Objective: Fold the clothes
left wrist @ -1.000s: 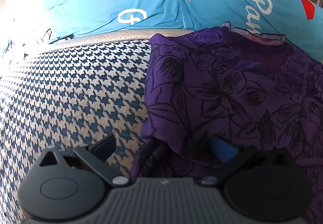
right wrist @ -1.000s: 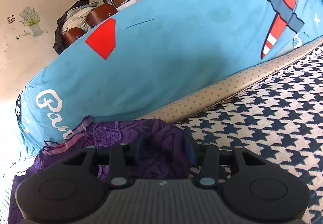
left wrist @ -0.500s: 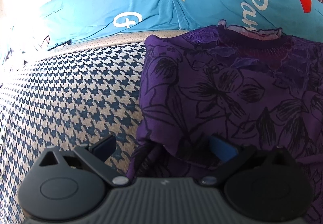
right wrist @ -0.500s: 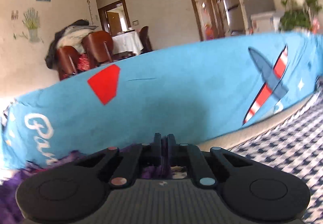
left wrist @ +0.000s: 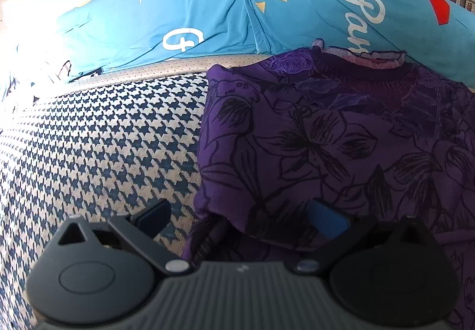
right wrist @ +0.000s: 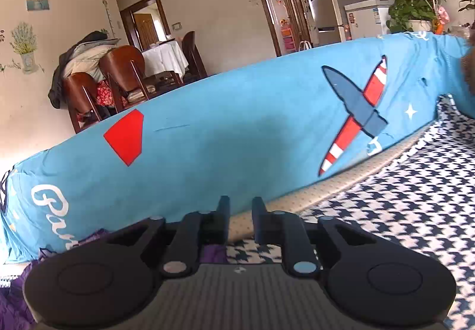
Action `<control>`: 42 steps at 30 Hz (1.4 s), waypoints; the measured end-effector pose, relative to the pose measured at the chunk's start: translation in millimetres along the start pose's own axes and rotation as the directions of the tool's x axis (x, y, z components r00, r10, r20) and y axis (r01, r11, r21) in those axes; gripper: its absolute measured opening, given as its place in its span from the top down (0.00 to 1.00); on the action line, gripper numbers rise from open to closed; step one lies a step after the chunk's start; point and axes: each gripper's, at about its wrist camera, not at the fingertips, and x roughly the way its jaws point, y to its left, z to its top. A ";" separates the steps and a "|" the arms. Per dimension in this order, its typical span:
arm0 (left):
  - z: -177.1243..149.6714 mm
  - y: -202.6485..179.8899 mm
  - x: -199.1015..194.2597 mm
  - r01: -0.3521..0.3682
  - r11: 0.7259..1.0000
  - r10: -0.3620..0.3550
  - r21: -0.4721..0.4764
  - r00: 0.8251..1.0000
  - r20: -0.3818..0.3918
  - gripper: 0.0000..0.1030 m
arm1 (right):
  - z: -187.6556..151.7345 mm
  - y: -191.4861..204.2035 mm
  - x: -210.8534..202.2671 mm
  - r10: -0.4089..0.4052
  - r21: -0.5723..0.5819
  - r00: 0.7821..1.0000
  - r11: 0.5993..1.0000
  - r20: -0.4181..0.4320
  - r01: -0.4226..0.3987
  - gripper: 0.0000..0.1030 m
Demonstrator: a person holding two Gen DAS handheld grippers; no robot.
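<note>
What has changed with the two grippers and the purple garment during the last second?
The right gripper closed on a bunch of the purple garment, then lifted away and let go; its jaws now stand slightly apart with nothing between them. The left gripper stayed wide open over the garment's near edge, and the garment still lies flat on the houndstooth cover.

Open houndstooth cover (left wrist: 98, 134) left of purple garment (left wrist: 341, 145), blue cushions (left wrist: 184, 21) wall off far edge, more bare cover (right wrist: 394, 199) on garment's right, cushion corner blocks far right.
</note>
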 end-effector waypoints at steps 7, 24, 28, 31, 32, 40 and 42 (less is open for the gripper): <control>-4.3 -9.2 -11.0 0.064 0.998 -0.064 0.015 0.998 -0.005 0.00 | -27.5 -20.4 -37.8 -0.037 -0.015 0.992 0.999 -0.123 0.035 0.72; -19.4 -25.0 -18.7 0.079 0.995 -0.080 0.067 0.997 -0.002 0.00 | -93.7 -18.8 -68.8 0.035 -0.153 0.952 0.985 -0.305 -0.085 0.71; -20.1 -25.9 -16.7 0.080 0.995 -0.080 0.067 0.997 -0.007 0.00 | -99.2 -12.2 -66.0 0.025 -0.219 0.959 0.972 -0.282 -0.090 0.71; -20.1 -26.5 -14.6 0.078 0.995 -0.078 0.067 0.997 -0.013 0.00 | -100.6 -7.7 -61.7 0.031 -0.219 0.964 0.972 -0.264 -0.092 0.70; -20.2 -26.7 -14.0 0.079 0.995 -0.078 0.067 0.997 -0.016 0.00 | -100.9 -5.6 -60.5 0.030 -0.226 0.966 0.970 -0.257 -0.090 0.70; -18.3 -24.1 -11.2 0.095 0.994 -0.093 0.052 0.995 -0.028 0.00 | -100.2 7.6 -64.8 -0.032 -0.251 0.977 0.968 -0.209 -0.021 0.90; -18.0 -23.7 -13.1 0.094 0.994 -0.093 0.049 0.995 -0.022 0.00 | -96.2 11.0 -74.9 -0.075 -0.263 0.982 0.964 -0.176 0.026 0.92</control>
